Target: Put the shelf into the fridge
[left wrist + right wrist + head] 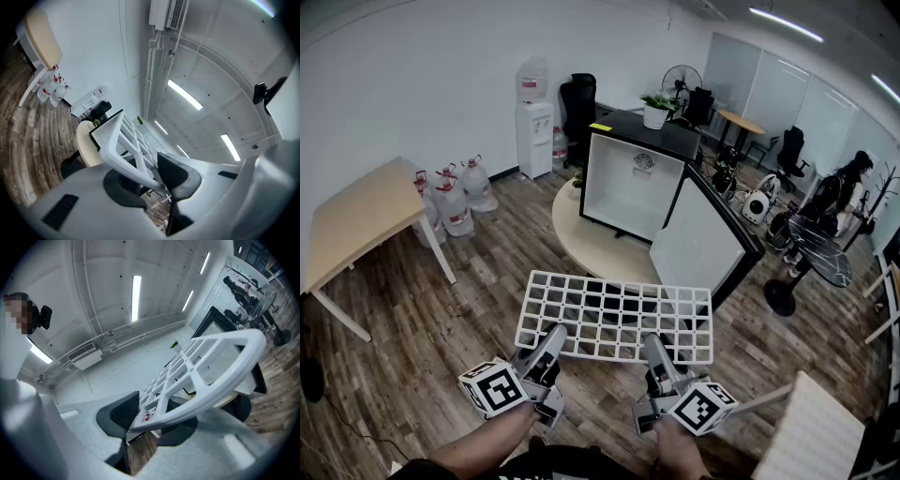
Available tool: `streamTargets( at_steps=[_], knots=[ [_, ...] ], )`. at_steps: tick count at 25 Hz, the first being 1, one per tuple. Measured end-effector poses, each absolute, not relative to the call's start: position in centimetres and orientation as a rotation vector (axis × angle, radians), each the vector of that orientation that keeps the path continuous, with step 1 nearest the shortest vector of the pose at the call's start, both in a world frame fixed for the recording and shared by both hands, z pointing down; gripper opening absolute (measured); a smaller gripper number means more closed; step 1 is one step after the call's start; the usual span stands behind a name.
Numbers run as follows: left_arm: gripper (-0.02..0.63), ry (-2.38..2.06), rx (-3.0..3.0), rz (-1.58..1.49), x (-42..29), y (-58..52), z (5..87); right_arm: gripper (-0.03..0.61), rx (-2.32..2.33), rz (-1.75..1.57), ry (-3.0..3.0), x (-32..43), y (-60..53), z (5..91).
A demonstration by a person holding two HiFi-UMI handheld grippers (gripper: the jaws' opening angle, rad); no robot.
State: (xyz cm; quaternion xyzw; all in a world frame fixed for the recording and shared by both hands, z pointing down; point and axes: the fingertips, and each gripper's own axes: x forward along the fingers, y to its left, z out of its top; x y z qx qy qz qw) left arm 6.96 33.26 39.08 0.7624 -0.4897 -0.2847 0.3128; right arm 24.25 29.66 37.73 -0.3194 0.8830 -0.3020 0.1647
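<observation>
The fridge point(633, 183) stands with its door point(701, 246) swung wide in the upper middle of the head view, on a low round table point(581, 239). Its white inside faces the camera, and a potted plant point(656, 111) sits on its black top. The shelf point(617, 317), a white grid, is outside the fridge in the lower middle of the frame, held level in the air in front of the open door. The left gripper point(551, 336) and right gripper point(654, 345) each clamp its near edge. In the left gripper view the left gripper point(150, 180) has its dark pads closed on a corner bar of the shelf point(123, 152). In the right gripper view the right gripper point(150, 416) pinches the curved rim of the shelf point(220, 376) the same way. Water jugs point(455, 197) cluster by the wall at left, beside a wooden table point(356, 220); whether they are full cannot be made out. A water cooler point(534, 131) carries a bottle on top. The person's forearms are cut off at the bottom edge of the head view. Both gripper views tilt up past the shelf to ceiling lights point(185, 93) and a wall air conditioner point(86, 357), which the head view barely shows. Only the head view shows the whole grid and the gap between it and the fridge.
</observation>
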Motion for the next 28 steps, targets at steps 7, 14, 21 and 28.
streamTargets(
  at_steps=[7,14,21,28],
  knots=[
    [0.087,-1.281,2.012,-0.753,6.1,33.4,39.4,0.114,-0.919,-0.854,2.516,23.3,30.0,37.9],
    [0.087,-1.264,2.058,-0.748,5.3,33.6,38.8,0.114,-0.918,-0.855,2.479,22.6,30.5,37.6],
    [0.089,-1.243,2.056,-0.743,3.4,33.8,39.2,0.114,-0.928,-0.849,2.488,20.7,30.8,37.8],
    [0.089,-1.218,2.043,-0.775,-0.3,34.2,39.7,0.114,-0.942,-0.821,2.514,17.0,31.3,37.7]
  ],
)
